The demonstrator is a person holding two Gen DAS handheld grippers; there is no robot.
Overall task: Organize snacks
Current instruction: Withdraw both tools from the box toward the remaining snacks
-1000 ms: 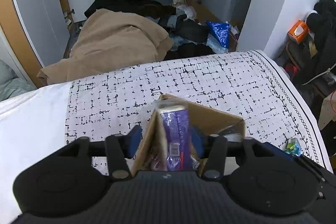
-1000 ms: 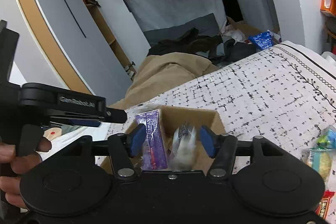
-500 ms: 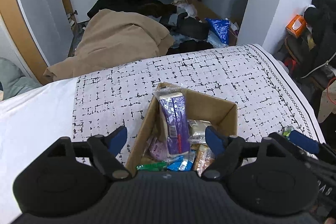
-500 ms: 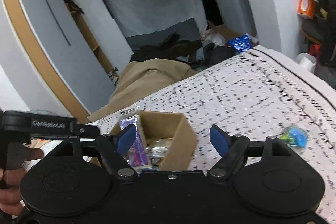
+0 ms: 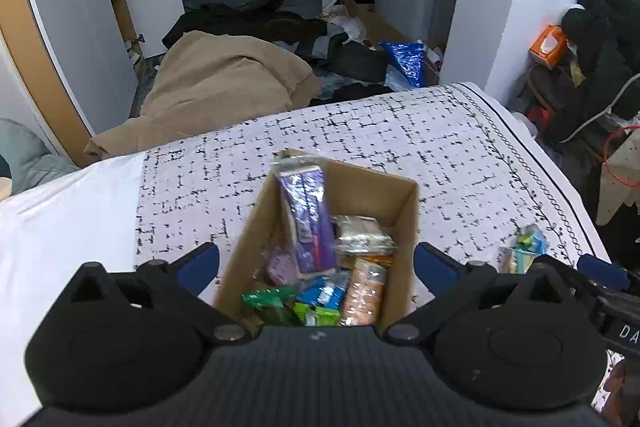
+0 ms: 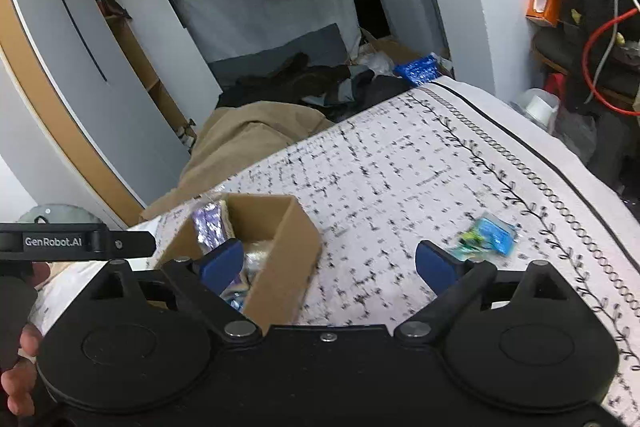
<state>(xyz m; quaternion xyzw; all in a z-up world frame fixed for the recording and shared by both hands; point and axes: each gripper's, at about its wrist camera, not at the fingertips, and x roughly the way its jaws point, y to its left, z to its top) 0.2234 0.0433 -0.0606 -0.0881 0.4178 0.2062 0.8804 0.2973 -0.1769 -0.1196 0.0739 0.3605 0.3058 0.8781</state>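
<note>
1. Left gripper (image 5: 316, 263): its blue-padded jaws are spread wide with nothing between them, and it hovers over the cardboard box (image 5: 404, 227).
2. Right gripper (image 6: 330, 261): its jaws also stand wide apart and empty, one pad over the box's near corner, the other close to a blue-green snack packet (image 6: 486, 233).
3. Box contents: a tall purple packet (image 5: 306, 219) leans against the left wall; a silvery packet (image 5: 362, 233), an orange one (image 5: 366, 293) and green wrappers (image 5: 280, 305) lie beside it.
4. Surface: the box and loose packet rest on a black-and-white patterned table (image 5: 400, 135).
</note>
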